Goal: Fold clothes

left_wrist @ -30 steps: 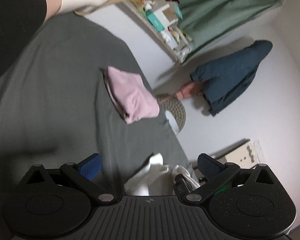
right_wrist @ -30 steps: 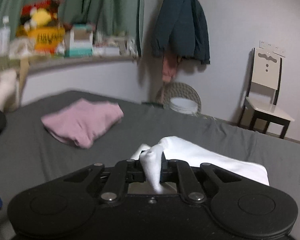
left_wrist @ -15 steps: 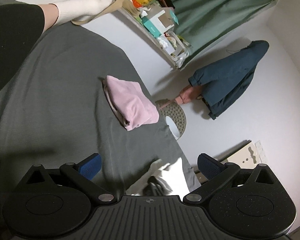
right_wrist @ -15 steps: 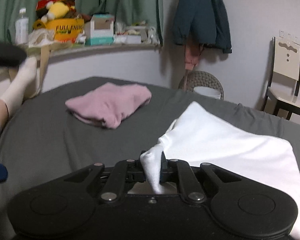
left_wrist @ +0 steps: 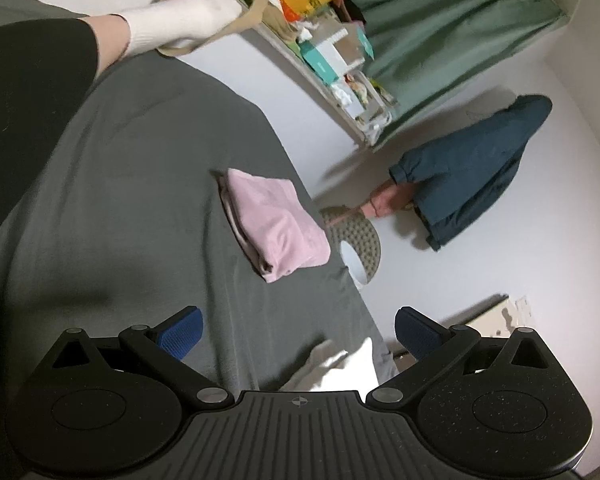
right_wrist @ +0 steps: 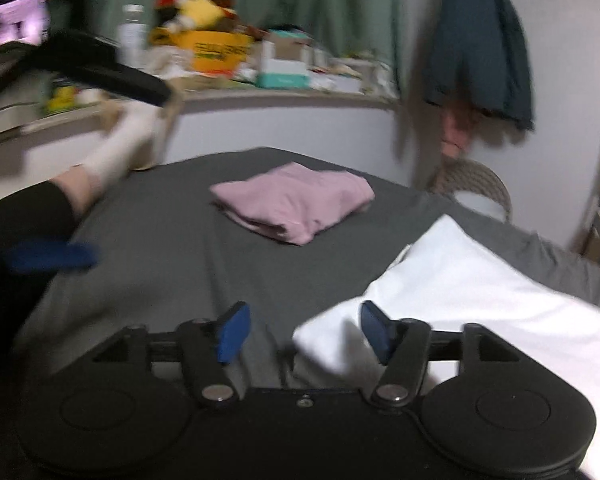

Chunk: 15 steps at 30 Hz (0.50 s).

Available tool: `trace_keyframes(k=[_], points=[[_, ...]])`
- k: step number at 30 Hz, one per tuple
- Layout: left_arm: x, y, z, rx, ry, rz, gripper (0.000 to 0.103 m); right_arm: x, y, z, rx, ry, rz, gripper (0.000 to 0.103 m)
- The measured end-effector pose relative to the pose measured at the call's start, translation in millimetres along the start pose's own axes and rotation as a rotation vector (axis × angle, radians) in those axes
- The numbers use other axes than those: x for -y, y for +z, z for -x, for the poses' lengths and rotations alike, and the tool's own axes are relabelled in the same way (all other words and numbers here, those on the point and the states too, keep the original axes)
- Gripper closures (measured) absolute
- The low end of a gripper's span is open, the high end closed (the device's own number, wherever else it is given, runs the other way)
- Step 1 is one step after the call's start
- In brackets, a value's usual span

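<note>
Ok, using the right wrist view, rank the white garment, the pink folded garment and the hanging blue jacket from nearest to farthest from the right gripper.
1. white garment, at the right gripper, lower right.
2. pink folded garment, mid-bed, ahead.
3. blue jacket, on the far wall, upper right.

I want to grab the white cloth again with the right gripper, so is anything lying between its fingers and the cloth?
Nothing visible does. The right gripper is open, and the near corner of the white folded cloth already lies between its blue pads. Only bare dark grey bedsheet surrounds it; the folded pink garment sits farther back.
</note>
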State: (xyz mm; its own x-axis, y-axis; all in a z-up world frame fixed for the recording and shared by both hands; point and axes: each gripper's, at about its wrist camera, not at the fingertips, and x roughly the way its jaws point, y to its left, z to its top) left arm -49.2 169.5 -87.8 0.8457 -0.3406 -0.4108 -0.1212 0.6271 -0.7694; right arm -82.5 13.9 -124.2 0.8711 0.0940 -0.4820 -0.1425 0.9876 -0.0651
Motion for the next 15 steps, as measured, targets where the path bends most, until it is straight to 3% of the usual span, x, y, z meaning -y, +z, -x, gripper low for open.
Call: trace_keyframes(k=[3, 7, 11, 13, 15], points=[[13, 2, -12, -0.069, -0.051, -0.046, 0.001, 24, -6, 46, 0.049, -0.018, 0.038, 0.033], [56, -16, -42, -0.147, -0.166, -0.222, 0.001, 80, -10, 88, 0.021, -0.139, -0.120, 0.030], [103, -58, -89, -0.330, -0.340, -0.392, 0.001, 137, -15, 97, -0.005, -0.211, -0.384, 0.031], [116, -76, -113, -0.394, -0.385, -0.475, 0.001, 150, -14, 93, 0.021, -0.188, -0.442, 0.032], [120, -88, -129, -0.409, -0.394, -0.542, 0.001, 154, -13, 85, 0.036, -0.162, -0.439, 0.032]])
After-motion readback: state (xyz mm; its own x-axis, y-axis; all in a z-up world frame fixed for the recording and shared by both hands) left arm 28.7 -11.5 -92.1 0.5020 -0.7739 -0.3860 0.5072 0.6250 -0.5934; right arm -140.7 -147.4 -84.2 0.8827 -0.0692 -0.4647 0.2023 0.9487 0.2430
